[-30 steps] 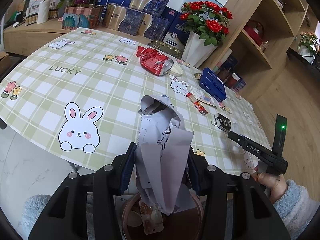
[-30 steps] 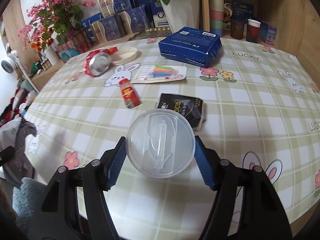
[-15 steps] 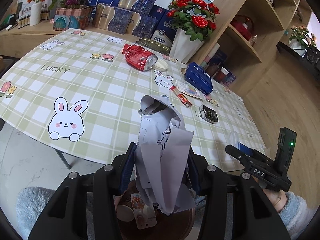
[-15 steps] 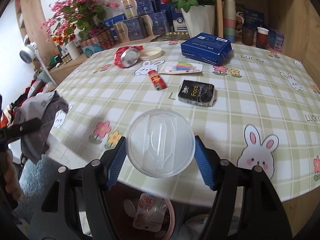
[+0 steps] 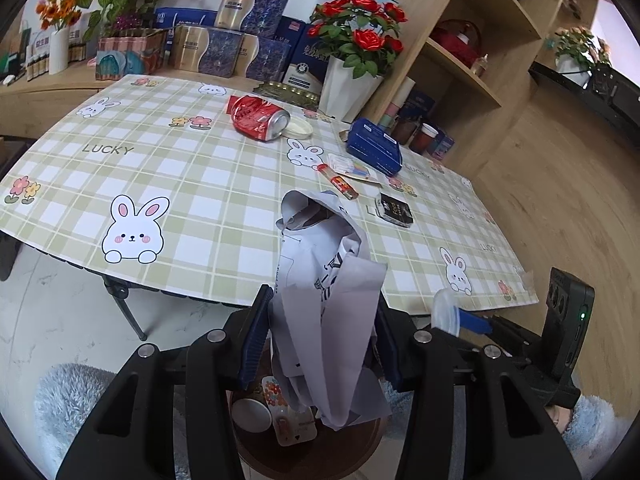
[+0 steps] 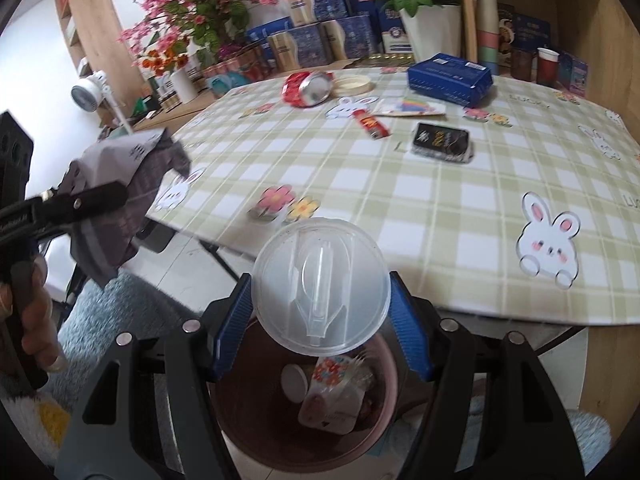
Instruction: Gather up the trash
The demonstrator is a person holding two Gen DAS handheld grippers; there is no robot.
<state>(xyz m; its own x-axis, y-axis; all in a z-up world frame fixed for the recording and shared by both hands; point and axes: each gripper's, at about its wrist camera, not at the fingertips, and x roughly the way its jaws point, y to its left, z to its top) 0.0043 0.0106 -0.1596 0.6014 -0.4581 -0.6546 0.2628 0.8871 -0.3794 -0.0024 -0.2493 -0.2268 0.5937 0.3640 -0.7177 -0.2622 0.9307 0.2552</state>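
The left gripper [image 5: 322, 340] clamps a crumpled grey-white paper [image 5: 326, 308] with black print, and the right gripper [image 6: 320, 320] grips a clear round plastic lid [image 6: 320, 286] by its rim — both held off the table's near edge, above a brown bin [image 6: 256, 432] on the floor that holds a wrapper and a small white lid. The table [image 5: 192, 208] wears a green-checked bunny cloth, with a crushed red can [image 5: 260, 118], a red tube [image 5: 340, 182], a black packet [image 5: 394, 210] and a blue box [image 5: 374, 146] lying apart on it. Shelves and flower pots stand behind — pale floor and a fluffy rug [image 5: 68, 396] lie open below the edge.
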